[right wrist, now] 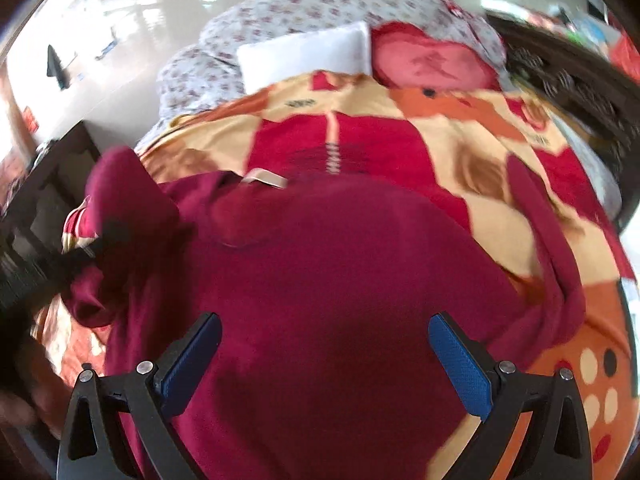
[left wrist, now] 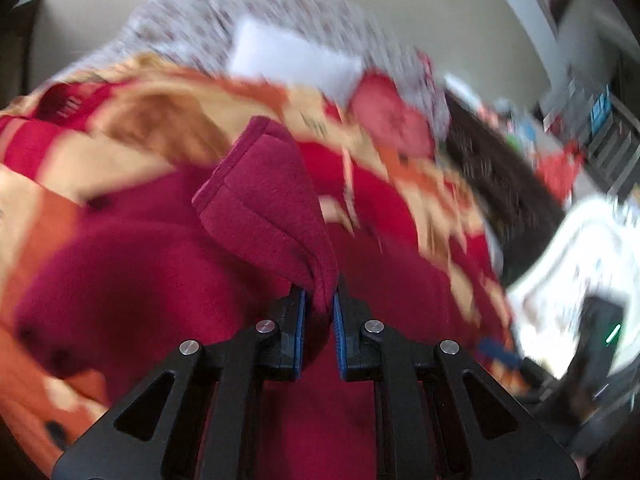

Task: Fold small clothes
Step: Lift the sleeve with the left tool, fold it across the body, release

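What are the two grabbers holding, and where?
The left gripper pinches the maroon garment by its sleeve cuff. The right gripper is open, holding nothing.

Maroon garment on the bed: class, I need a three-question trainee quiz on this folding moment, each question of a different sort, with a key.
1. True or false: the left gripper is shut on the maroon garment.
2. The right gripper's fingers are: A open, B shut on cloth, C out of view.
3. Fill in: the white pillow lies next to a ___ cushion.

Key: 1 true; 2 A; 3 pink.
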`<state>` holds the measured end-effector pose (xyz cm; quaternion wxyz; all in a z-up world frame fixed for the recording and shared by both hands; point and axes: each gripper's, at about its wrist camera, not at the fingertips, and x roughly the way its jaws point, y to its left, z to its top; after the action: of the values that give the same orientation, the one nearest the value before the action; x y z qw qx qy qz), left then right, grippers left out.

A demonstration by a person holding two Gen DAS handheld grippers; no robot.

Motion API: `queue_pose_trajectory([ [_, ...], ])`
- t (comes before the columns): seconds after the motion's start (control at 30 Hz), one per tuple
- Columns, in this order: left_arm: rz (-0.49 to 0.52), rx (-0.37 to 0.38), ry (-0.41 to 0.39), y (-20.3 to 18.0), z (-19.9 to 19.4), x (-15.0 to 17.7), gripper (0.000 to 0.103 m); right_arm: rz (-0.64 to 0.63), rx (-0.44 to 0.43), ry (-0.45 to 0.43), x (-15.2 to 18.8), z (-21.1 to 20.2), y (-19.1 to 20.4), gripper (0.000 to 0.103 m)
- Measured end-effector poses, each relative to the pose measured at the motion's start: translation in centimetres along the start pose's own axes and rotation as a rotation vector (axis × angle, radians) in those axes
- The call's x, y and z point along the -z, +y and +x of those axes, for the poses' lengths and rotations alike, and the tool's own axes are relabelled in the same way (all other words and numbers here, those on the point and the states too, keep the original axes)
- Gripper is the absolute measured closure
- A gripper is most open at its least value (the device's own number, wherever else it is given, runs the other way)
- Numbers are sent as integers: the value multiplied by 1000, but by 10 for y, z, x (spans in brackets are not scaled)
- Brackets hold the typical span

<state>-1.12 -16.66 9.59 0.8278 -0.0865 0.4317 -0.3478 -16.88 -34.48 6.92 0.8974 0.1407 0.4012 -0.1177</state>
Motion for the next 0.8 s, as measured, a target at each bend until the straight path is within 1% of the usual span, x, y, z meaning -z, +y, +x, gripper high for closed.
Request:
queue_pose_trajectory([
  [0.03, 27, 13, 44, -9, 14, 8, 87, 11, 9, 0, 2, 0, -6, 1],
  [0.07, 52, 7, 101, -16, 29, 17, 79, 26, 21, -3, 2, -1, -13, 1],
  [0.1, 69, 0, 151, -21, 39, 26, 75, 41, 30, -5, 3, -2, -19, 1],
  [0.13, 75, 10, 170, -23, 41, 31, 66, 53, 29, -6, 2, -2, -24, 1],
  [0.17, 77, 40, 186, -26, 43, 37, 60, 69, 23, -8, 1, -3, -29, 1],
  [0.2, 78, 61, 189, -29, 39, 41, 59, 78, 20, -13, 0, -4, -33, 1],
  [0.27, 100, 81, 185, -34, 26, 44, 52, 94, 12, -30, -3, -7, -37, 1],
  [0.33, 130, 86, 161, -36, 7, 43, 51, 101, -6, -40, -6, -8, -36, 1],
  [0.37, 156, 72, 137, -35, -8, 42, 51, 101, -15, -39, -6, -7, -35, 1],
  [0.43, 179, 38, 111, -26, -26, 38, 51, 96, -27, -36, -5, -4, -31, 1],
  [0.47, 184, 6, 95, -19, -38, 36, 51, 93, -28, -33, -5, -1, -29, 1],
  [0.53, 161, -49, 65, 2, -56, 33, 51, 87, -31, -24, -4, 7, -26, 1],
  [0.6, 122, -98, 41, 28, -68, 30, 51, 74, -53, -13, -5, 17, -22, 1],
  [0.63, 110, -116, 34, 37, -68, 26, 51, 64, -63, -9, -6, 21, -19, 1],
  [0.67, 87, -147, 23, 50, -71, 26, 51, 47, -73, -5, -6, 27, -14, 4],
  [0.7, 60, -175, 19, 61, -72, 24, 51, 27, -79, 3, -6, 33, -9, 14],
  [0.73, 43, -188, 20, 70, -73, 25, 51, 7, -88, 11, -5, 38, -6, 22],
  [0.77, 15, -201, 22, 79, -73, 26, 51, -16, -97, 22, -4, 43, -1, 41],
  [0.8, -5, -210, 23, 86, -74, 28, 51, -37, -100, 32, -2, 47, 2, 50],
])
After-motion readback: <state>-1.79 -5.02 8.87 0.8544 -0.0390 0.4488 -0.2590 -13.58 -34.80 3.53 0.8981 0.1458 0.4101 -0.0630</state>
